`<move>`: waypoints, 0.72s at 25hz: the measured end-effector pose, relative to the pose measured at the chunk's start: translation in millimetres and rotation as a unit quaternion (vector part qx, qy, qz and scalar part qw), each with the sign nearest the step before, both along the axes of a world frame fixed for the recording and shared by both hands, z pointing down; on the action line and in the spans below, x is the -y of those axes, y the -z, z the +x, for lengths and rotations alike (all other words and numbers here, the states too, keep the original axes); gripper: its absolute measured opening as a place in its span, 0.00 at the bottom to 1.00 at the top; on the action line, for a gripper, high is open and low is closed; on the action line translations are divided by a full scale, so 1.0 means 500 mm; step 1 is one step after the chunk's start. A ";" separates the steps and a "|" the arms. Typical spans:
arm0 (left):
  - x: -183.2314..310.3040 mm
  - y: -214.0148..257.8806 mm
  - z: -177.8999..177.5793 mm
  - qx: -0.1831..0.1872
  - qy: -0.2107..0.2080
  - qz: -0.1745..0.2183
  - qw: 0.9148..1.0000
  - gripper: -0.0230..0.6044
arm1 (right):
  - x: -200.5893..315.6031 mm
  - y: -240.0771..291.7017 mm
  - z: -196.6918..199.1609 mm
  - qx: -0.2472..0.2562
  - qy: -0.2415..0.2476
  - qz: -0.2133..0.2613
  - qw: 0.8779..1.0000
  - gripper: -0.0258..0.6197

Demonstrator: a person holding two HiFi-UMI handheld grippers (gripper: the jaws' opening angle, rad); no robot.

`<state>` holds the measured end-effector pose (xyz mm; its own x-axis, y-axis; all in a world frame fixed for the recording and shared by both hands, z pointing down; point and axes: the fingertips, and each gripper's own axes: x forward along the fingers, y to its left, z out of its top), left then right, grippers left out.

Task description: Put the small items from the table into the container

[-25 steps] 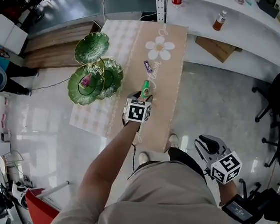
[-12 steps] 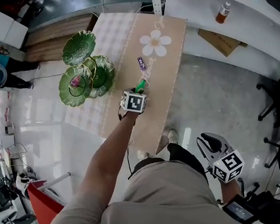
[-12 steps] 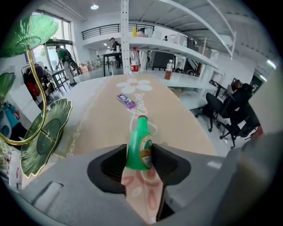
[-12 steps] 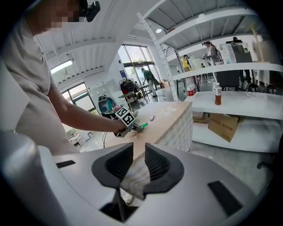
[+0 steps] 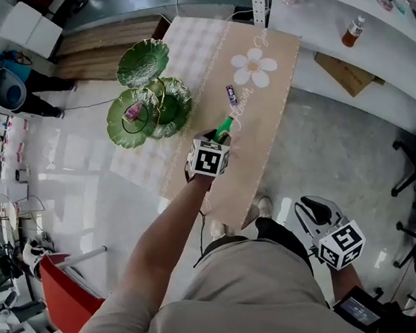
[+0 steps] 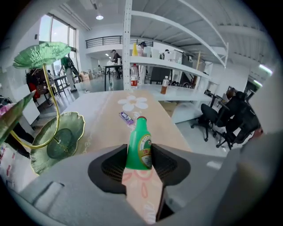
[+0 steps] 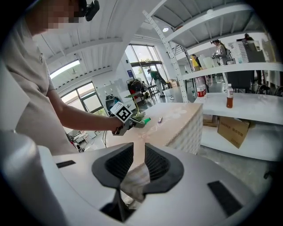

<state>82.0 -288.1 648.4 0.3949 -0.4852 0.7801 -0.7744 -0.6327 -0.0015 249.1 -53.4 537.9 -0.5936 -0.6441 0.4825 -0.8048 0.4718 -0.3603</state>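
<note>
Green bottle (image 6: 139, 145) (green leaf dishes (image 5: 174, 102) too)

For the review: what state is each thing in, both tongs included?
left tongs: closing on the green bottle, touching both its sides.
green bottle: capped, between the left tongs.
right tongs: open, empty, away from the table.
purple packet: lying on the table.
leaf tray: holds a pink item.

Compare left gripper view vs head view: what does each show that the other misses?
Left gripper view only: the left gripper's jaws closing, pads against the sides of the green bottle, whose label faces the camera.
Head view only: the right gripper, held off the table at the person's side, and the person's arm reaching over the table.
Both: the bottle, the purple packet beyond it, the flower print and the green leaf-dish stand.
</note>
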 end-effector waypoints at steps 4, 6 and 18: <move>-0.027 0.080 -0.023 -0.031 -0.004 0.020 0.999 0.31 | 0.008 0.011 -0.041 0.002 0.021 0.011 1.000 0.18; -0.043 0.118 -0.042 -0.042 -0.007 0.029 0.999 0.31 | 0.011 0.016 -0.066 0.002 0.030 0.017 0.999 0.18; -0.102 0.334 -0.241 -0.063 -0.025 0.079 0.995 0.31 | 0.000 0.050 -0.232 0.006 0.065 0.039 0.997 0.18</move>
